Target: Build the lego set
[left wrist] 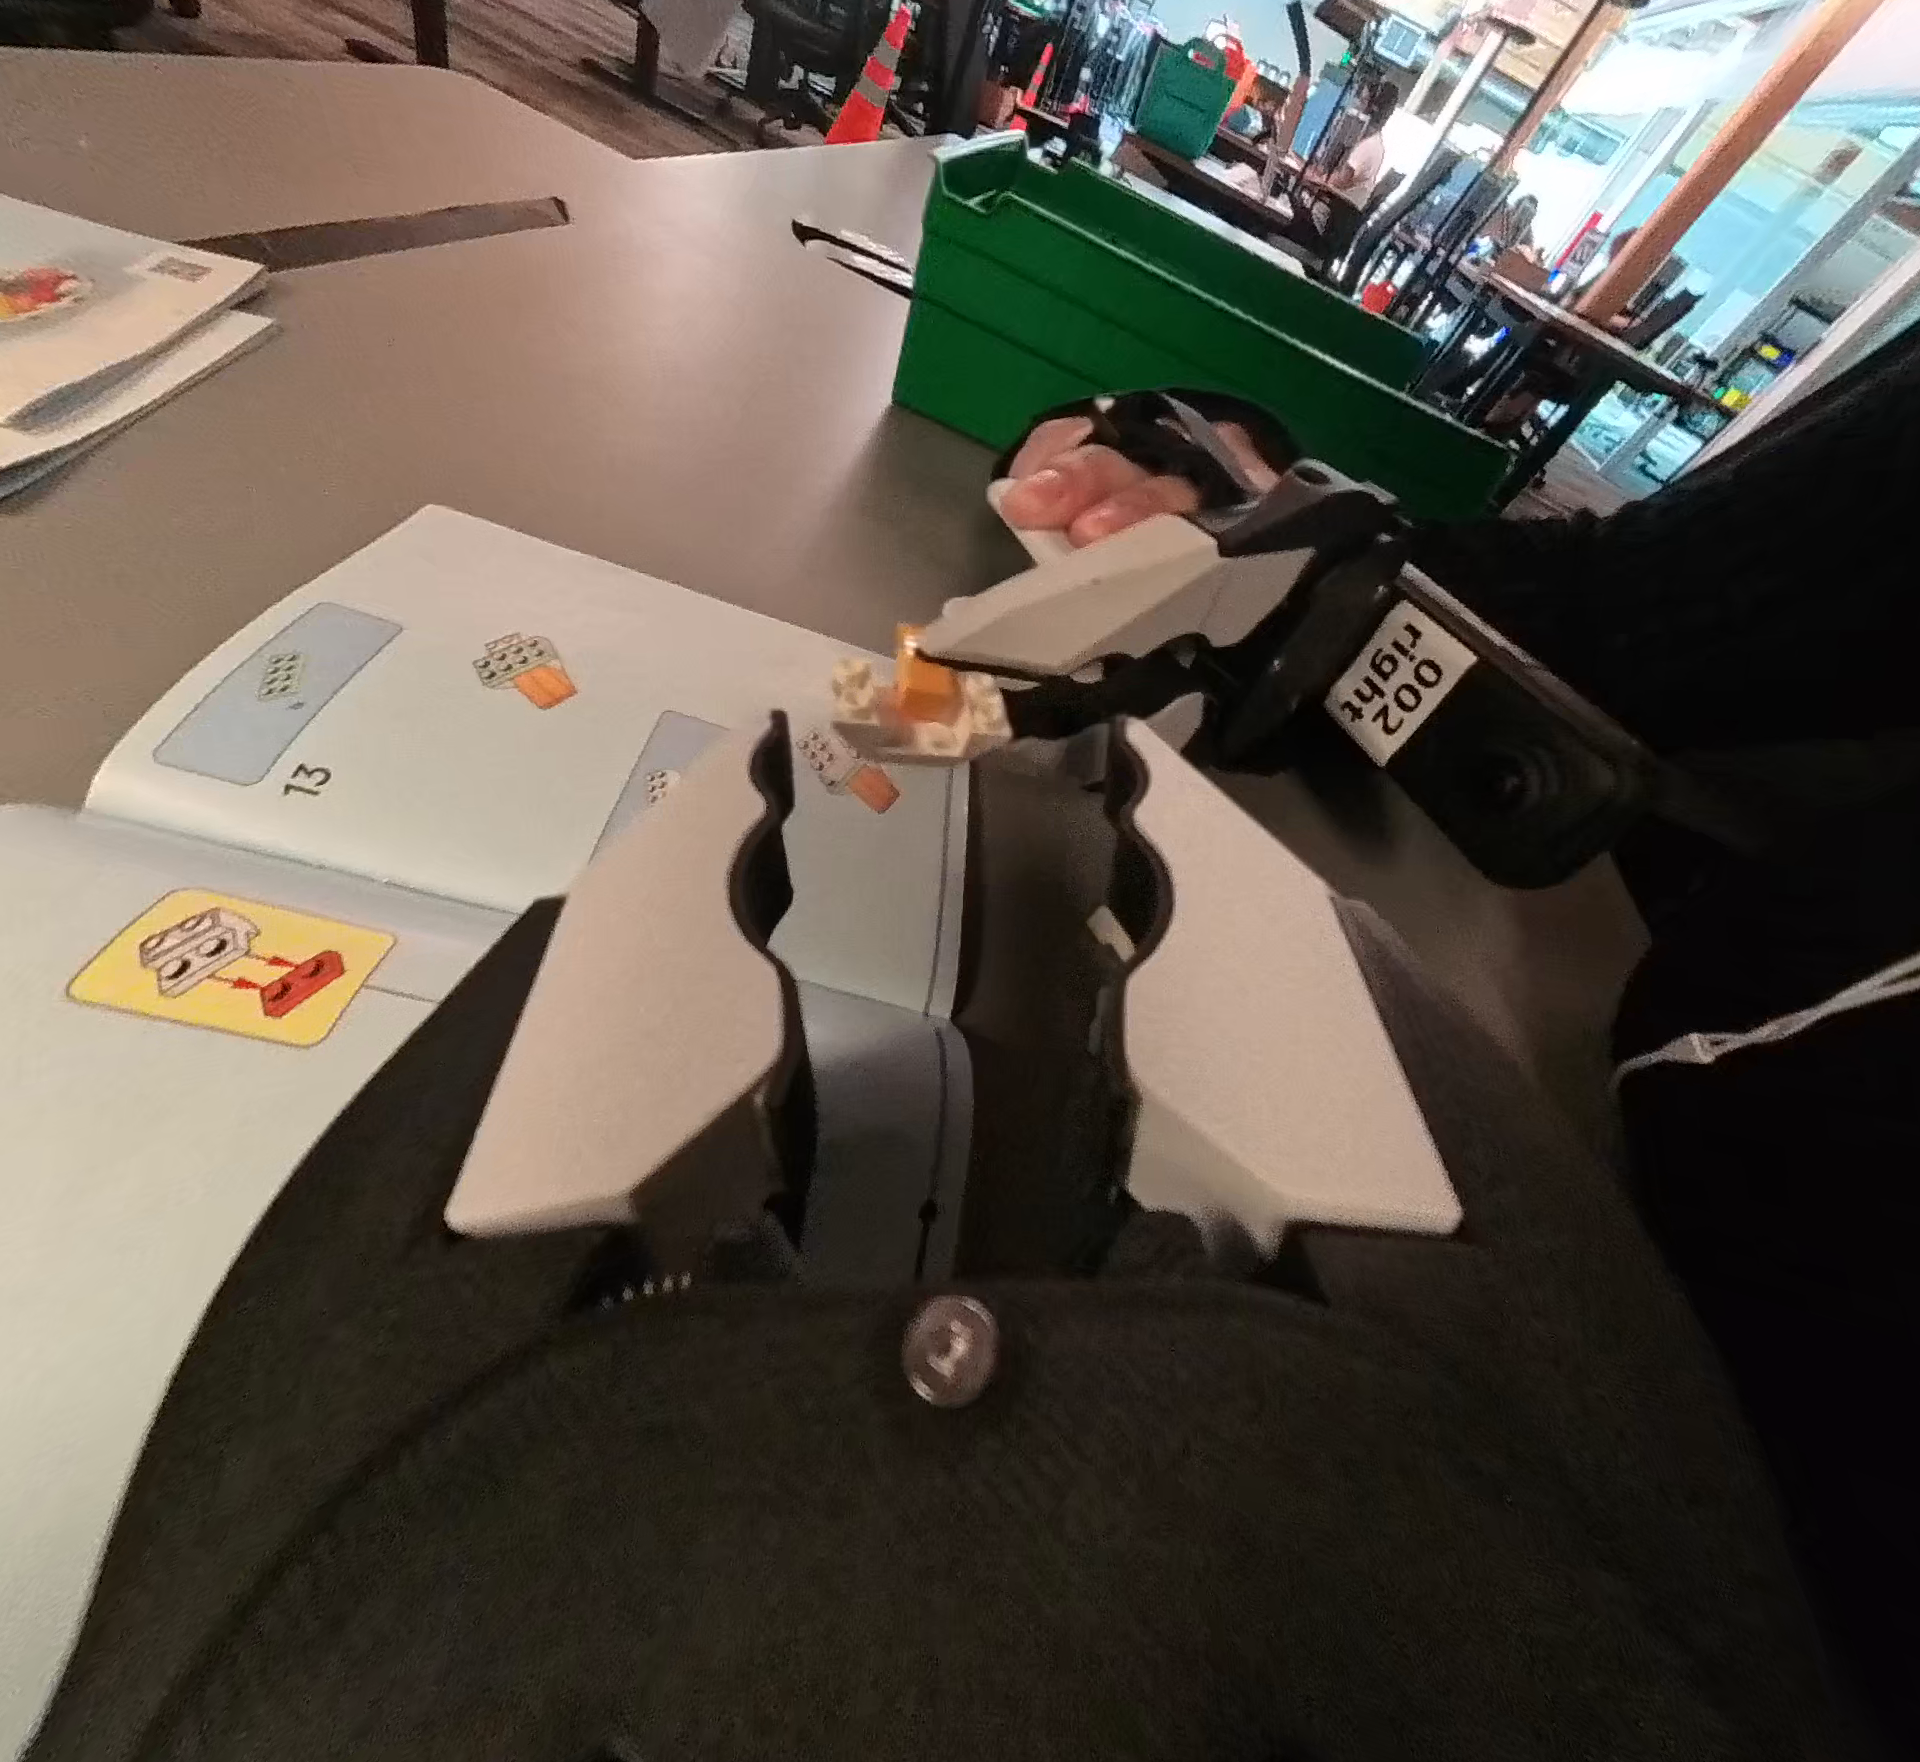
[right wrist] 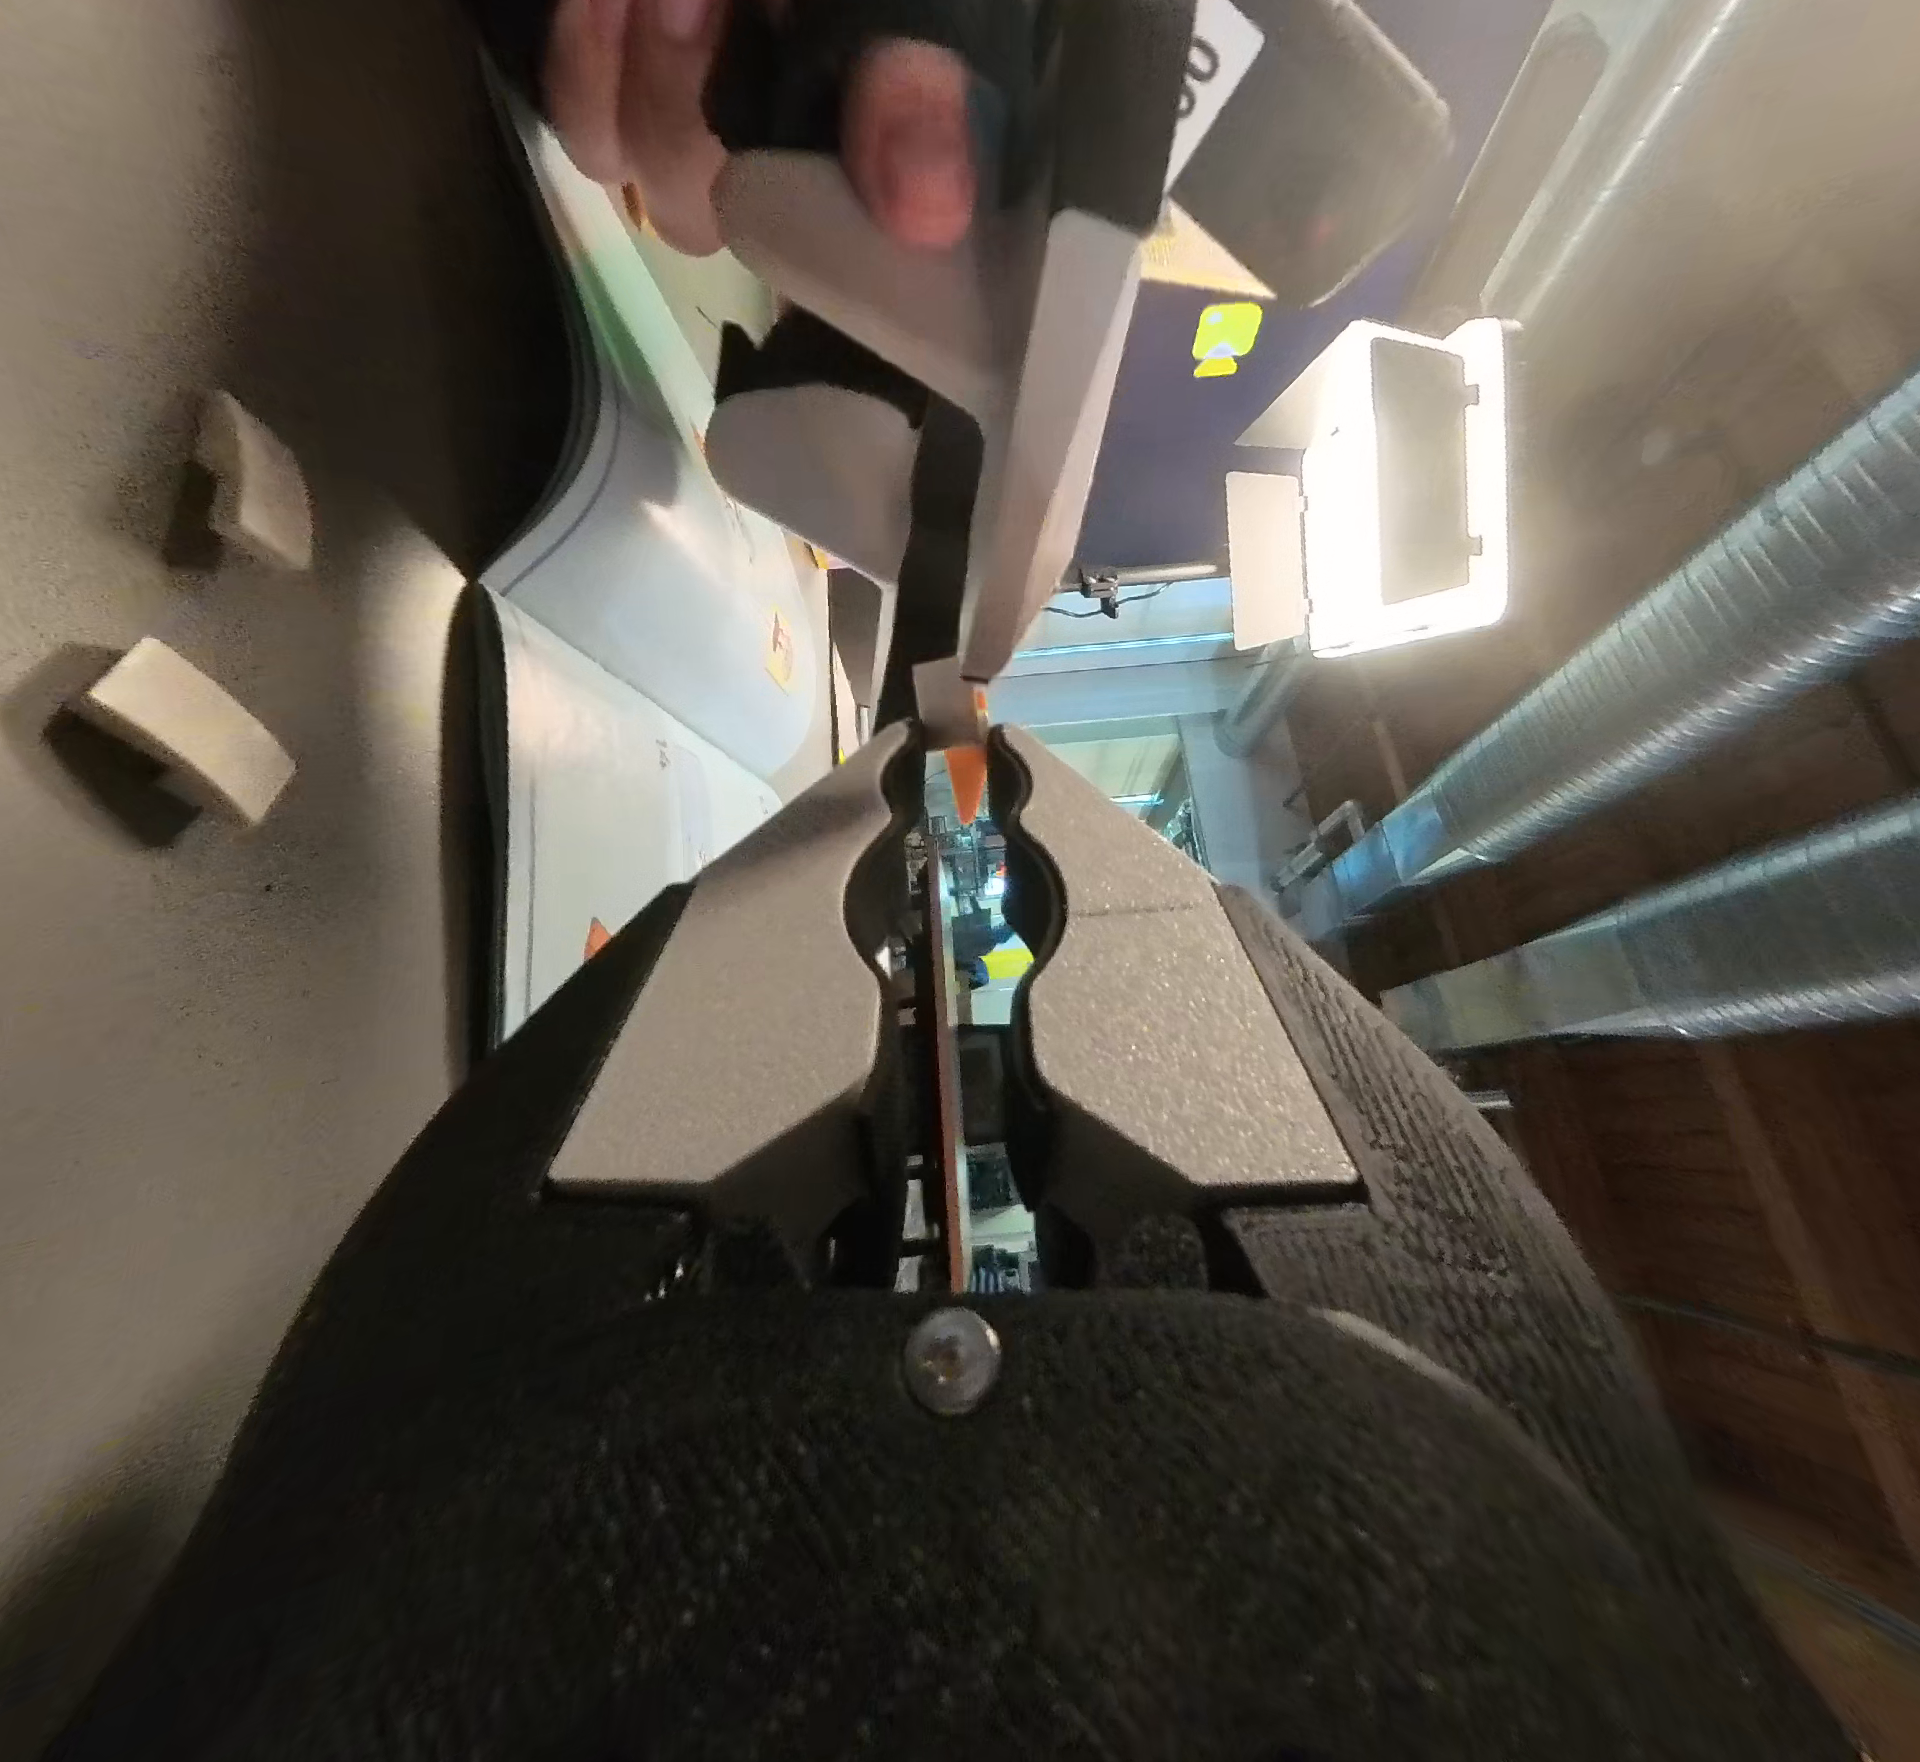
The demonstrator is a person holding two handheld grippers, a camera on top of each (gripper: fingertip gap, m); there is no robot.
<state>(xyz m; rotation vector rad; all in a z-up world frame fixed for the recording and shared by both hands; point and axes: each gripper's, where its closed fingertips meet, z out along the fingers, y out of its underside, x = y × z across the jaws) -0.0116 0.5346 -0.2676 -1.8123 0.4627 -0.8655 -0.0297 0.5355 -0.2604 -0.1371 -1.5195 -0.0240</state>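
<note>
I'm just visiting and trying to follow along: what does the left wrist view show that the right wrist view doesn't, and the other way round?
Only the left wrist view shows the green bin, a second booklet at the table's far left, and the left gripper open with nothing in it.

Only the right wrist view shows two loose pale curved pieces on the table, and ceiling ducts.

Both show the right gripper shut on the small white-and-orange lego assembly, and the open instruction booklet beneath.
</note>
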